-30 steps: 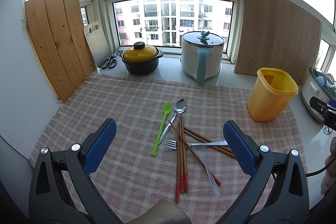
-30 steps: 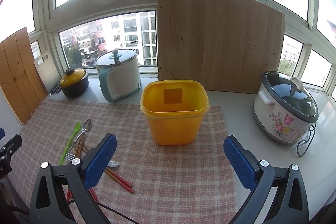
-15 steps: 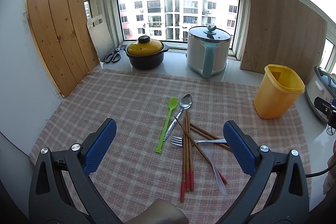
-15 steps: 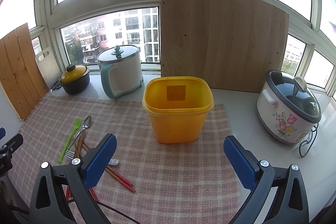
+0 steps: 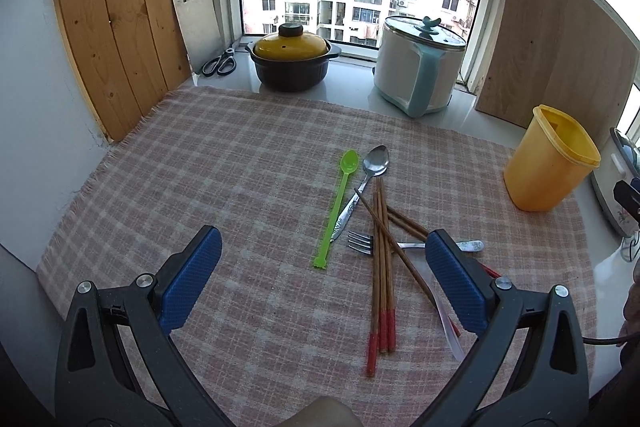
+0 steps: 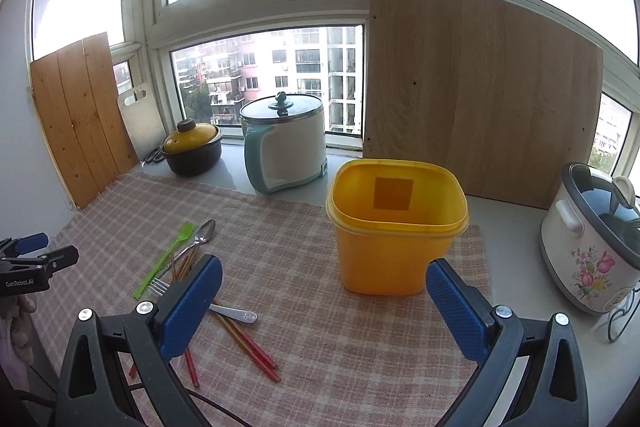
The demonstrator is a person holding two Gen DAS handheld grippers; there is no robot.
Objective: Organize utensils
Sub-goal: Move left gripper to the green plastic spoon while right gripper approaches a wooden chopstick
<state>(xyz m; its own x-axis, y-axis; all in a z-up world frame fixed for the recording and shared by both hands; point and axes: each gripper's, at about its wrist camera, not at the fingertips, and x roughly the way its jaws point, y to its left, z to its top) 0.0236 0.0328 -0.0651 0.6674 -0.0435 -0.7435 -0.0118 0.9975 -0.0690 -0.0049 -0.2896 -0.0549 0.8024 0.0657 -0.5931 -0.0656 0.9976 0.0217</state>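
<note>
Utensils lie in one loose heap on the checked cloth that covers the surface, and none is sorted yet. Green plastic spoon and metal spoon lie side by side, bowls toward the window. Chopsticks cross over the fork, red tips toward the camera; a pale, translucent utensil lies partly under the right finger, kind unclear.

Yellow container stands upright and empty at the right end of the cloth, well apart from the heap. Judgement: it is the intended holder, open mouth up so utensils can be dropped in handle first.

Left gripper: fingers spread wide, holding nothing, hovering above the cloth and aimed at the heap, with the green spoon's handle end between the fingers in view. Likely lined up for a first pick; the green spoon lies clear of the pile, so it looks easiest.

Right gripper: fingers wide, empty, pointed at the yellow container and raised off the cloth. Judgement: positioned to steady or attend the container, not to pick.

Pots, cookers and boards along the window play no part.
</note>
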